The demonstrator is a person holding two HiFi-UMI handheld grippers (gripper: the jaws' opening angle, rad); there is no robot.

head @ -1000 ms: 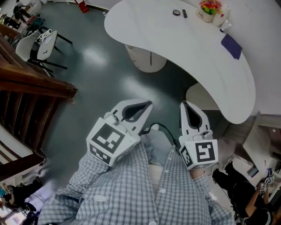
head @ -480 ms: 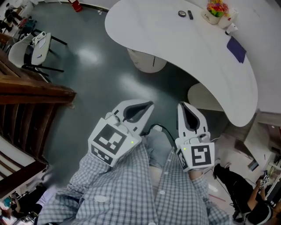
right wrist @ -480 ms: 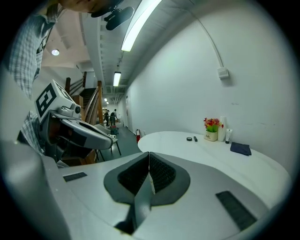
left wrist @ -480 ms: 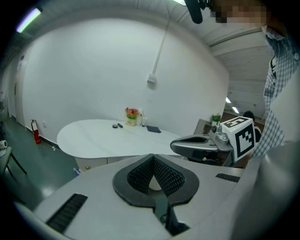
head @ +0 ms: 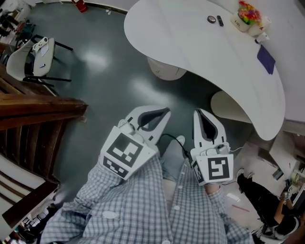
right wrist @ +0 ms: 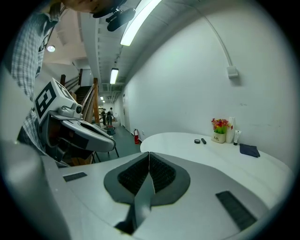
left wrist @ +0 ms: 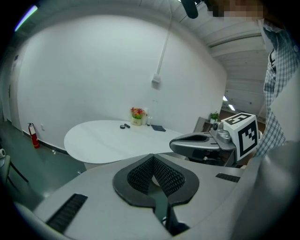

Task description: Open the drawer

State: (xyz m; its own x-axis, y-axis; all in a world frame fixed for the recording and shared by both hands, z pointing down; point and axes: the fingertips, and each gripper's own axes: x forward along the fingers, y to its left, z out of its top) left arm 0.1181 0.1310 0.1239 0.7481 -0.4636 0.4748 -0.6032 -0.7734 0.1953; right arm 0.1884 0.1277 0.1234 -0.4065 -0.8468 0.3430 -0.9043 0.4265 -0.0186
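Observation:
No drawer shows in any view. My left gripper (head: 164,110) and my right gripper (head: 199,112) are held side by side in front of a checked shirt, above the dark green floor. Both are shut with nothing between the pads. In the left gripper view the ribbed pads (left wrist: 153,157) meet, and the right gripper (left wrist: 174,143) hangs just to the right. In the right gripper view the jaws (right wrist: 149,153) close on a thin line, with the left gripper (right wrist: 110,143) at the left. Both point toward a white oval table (head: 205,52).
On the table's far end stand a flower pot (head: 245,14), a dark cloth (head: 266,59) and small dark items (head: 212,19). A wooden stair rail (head: 33,114) and a white chair (head: 33,57) are at the left. A person in black (head: 267,205) crouches at the lower right.
Both grippers have travelled across the floor, still shut and side by side. The table and its pedestals have slid rightward in the head view, and the wooden rail has come closer.

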